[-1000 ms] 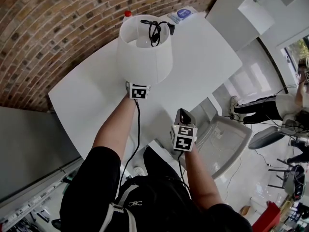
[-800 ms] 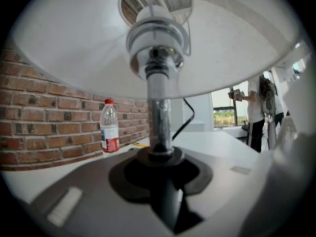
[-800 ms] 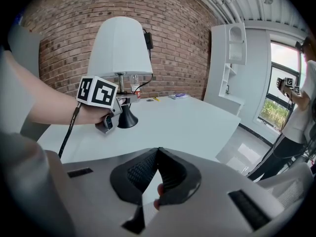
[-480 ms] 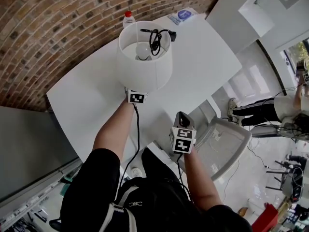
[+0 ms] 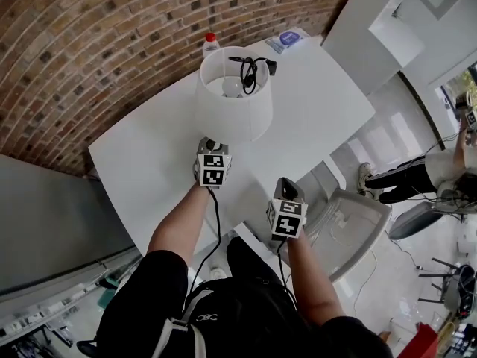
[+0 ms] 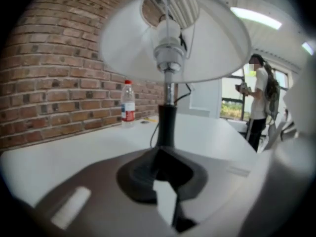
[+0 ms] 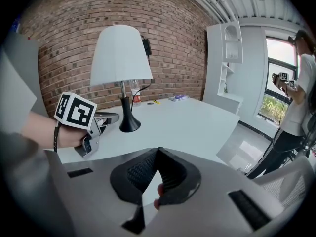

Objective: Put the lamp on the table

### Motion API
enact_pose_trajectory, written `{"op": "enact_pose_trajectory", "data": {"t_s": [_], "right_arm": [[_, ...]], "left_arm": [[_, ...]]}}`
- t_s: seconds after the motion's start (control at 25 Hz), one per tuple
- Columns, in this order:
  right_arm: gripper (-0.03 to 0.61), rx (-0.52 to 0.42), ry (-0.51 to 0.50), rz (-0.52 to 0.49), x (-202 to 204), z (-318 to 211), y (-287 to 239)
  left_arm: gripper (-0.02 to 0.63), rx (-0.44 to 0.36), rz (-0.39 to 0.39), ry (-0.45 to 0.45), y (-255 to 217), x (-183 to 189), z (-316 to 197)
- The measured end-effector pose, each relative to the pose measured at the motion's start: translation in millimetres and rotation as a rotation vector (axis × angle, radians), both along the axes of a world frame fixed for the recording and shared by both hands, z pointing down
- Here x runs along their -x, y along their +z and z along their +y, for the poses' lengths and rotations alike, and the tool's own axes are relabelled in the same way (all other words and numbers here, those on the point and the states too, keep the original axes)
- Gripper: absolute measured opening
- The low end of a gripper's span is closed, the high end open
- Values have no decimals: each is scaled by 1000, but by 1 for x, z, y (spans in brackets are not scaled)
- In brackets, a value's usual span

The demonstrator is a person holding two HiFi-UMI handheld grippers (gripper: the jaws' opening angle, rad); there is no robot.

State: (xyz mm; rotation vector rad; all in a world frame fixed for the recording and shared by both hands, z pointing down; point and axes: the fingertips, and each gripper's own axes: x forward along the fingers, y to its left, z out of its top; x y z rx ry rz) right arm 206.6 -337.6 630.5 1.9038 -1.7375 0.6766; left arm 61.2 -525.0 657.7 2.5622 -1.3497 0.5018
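The lamp (image 5: 233, 99) stands upright on the white table (image 5: 149, 155), with a white shade, a black stem (image 6: 167, 117) and a black round base (image 7: 129, 126). Its black cord and plug (image 5: 250, 69) hang over the top of the shade. My left gripper (image 5: 211, 144) sits just short of the base, clear of it; its jaws are closing and nothing is between them. In the right gripper view the left gripper (image 7: 114, 116) points at the base from the left. My right gripper (image 5: 285, 181) hovers at the table's near edge, shut and empty.
A plastic bottle (image 5: 212, 43) with a red cap and a blue packet (image 5: 285, 39) sit at the table's far side by the brick wall. A grey chair (image 5: 350, 222) stands right of the table. A person (image 7: 296, 98) stands by the window at right.
The lamp has gone down onto the table, farther from me. My left gripper has let go of it and drawn back from the base. The right gripper has barely moved.
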Motion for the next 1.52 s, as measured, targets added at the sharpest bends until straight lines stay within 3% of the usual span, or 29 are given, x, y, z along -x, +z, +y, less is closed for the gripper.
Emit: {"op": "enact_pose_trajectory", "data": {"t_s": [0.04, 0.16, 0.32, 0.56, 0.92, 1.2, 1.52], "right_arm": [[-11, -10, -5, -1, 5, 1, -4], [-11, -41, -28, -10, 24, 5, -16], [-11, -75, -61, -24, 52, 22, -34], [-11, -148, -84, -62, 88, 57, -71], [-12, -261, -108, -75, 131, 105, -138], [-11, -321, -117, -54, 149, 132, -173], [-11, -332, -121, -34, 160, 156, -174]], "left_arm": [[0, 27, -8, -25, 2, 10, 7], [-2, 71, -19, -50, -3, 32, 31], [-2, 96, -67, 4, -33, 40, 78], [-2, 39, -74, 21, -98, 59, 139], [-2, 49, -82, 24, -159, 89, 222], [-2, 38, -51, -1, -188, 106, 264], [-2, 7, -44, 39, -195, 104, 301]]}}
